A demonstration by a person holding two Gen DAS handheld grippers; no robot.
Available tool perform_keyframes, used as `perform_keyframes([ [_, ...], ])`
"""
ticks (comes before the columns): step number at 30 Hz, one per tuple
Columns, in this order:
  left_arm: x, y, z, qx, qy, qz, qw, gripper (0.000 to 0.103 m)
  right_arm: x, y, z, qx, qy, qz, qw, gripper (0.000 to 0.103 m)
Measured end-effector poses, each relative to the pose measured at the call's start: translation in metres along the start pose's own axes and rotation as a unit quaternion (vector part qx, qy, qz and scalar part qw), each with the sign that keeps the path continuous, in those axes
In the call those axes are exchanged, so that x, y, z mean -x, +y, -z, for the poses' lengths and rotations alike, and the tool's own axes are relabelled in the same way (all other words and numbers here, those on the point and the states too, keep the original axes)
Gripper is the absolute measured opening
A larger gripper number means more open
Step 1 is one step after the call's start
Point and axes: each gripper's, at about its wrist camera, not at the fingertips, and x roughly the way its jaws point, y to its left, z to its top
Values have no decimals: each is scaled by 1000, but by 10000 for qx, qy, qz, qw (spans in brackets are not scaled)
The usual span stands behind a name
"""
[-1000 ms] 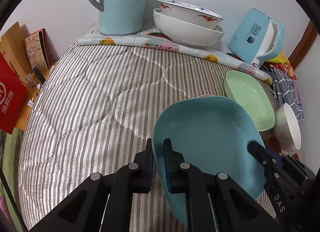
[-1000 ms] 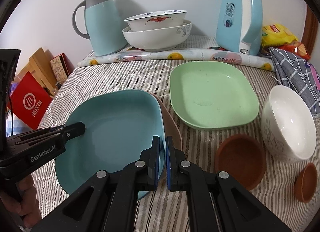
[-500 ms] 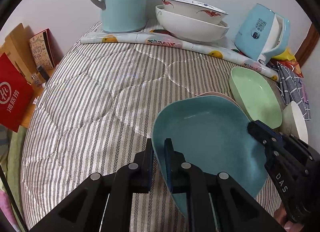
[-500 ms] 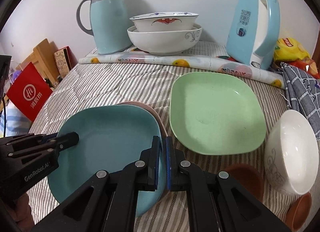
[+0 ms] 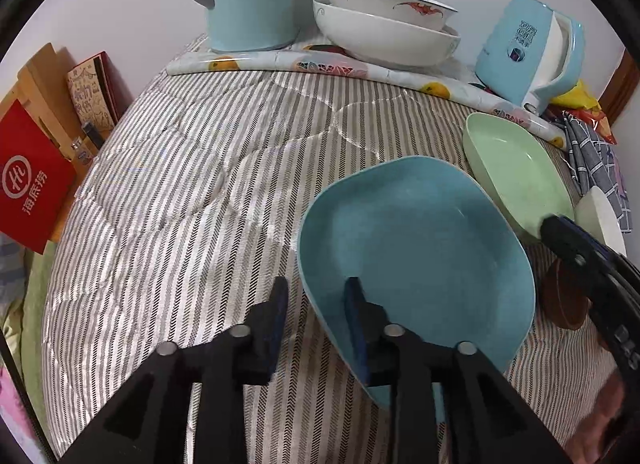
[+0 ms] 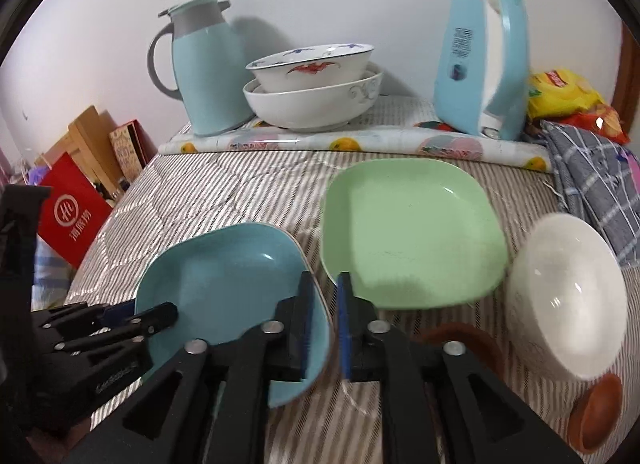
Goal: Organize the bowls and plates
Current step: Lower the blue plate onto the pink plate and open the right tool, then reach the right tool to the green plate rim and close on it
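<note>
A blue square plate point(image 5: 416, 248) lies on the striped cloth; it also shows in the right wrist view point(image 6: 224, 288). A thin pink rim shows under its right edge. My left gripper point(image 5: 316, 312) is open, its fingers astride the plate's near-left rim. My right gripper point(image 6: 324, 304) is open, its fingers astride the plate's right rim. A green square plate point(image 6: 408, 232) lies just right of the blue one. A white bowl point(image 6: 568, 296) stands tilted at the right.
Two stacked white bowls point(image 6: 316, 92), a blue thermos jug point(image 6: 204, 68) and a blue kettle point(image 6: 480, 68) stand at the back on a fruit-print mat. Brown saucers point(image 6: 596, 412) lie at the near right. A checked cloth point(image 6: 592, 180) and snack bags are far right. Red bag point(image 5: 28, 184) left of the table.
Both grippers opened and let go of the blue plate, which now rests on the cloth over the pink one. Both grippers have drawn back a little.
</note>
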Motion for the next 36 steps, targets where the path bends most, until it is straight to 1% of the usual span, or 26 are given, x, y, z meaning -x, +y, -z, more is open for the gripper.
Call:
perform_keyframes([
  [1,2,1,0,23,-22,-4,10000,39,5,-3,2,-41,-20,23,10000,28],
  [2,5,1,0,47,-51,4,10000,42,12,-8,5,-100,-58,78,9999,31],
  [3,8,1,0,50,-90,1,9999,45,18,-12,7,-158,-95,131,9997,37],
  [4,12,1,-1,41,-144,-20,9999,45,24,-16,9,-212,-127,171,9995,42],
  [8,25,-3,-4,53,-262,46,9996,47,50,-35,18,-434,-252,312,9983,52],
  [10,32,-7,-5,23,-325,80,9994,48,64,-45,23,-589,-318,398,9970,62],
  [11,36,-10,-6,-9,-373,122,9992,48,70,-49,26,-639,-351,409,9965,63],
  [14,47,-19,-9,-52,-479,295,9984,48,85,-57,31,-658,-432,517,9956,64],
  [19,61,-37,-14,-196,-624,466,9968,48,104,-56,33,-380,-645,929,9929,65],
  [22,67,-48,-18,-299,-674,528,9959,48,109,-59,32,-331,-672,905,9931,65],
  [26,66,-56,-25,-367,-684,543,9955,48,107,-62,26,-331,-636,1004,9924,65],
  [29,64,-59,-29,-411,-671,546,9954,48,99,-63,17,-281,-529,962,9936,65],
  [31,61,-61,-33,-447,-676,523,9953,48,95,-63,11,-201,-499,1017,9934,65],
  [36,51,-66,-44,-474,-638,511,9955,48,80,-65,-13,-48,-503,1039,9933,64],
])
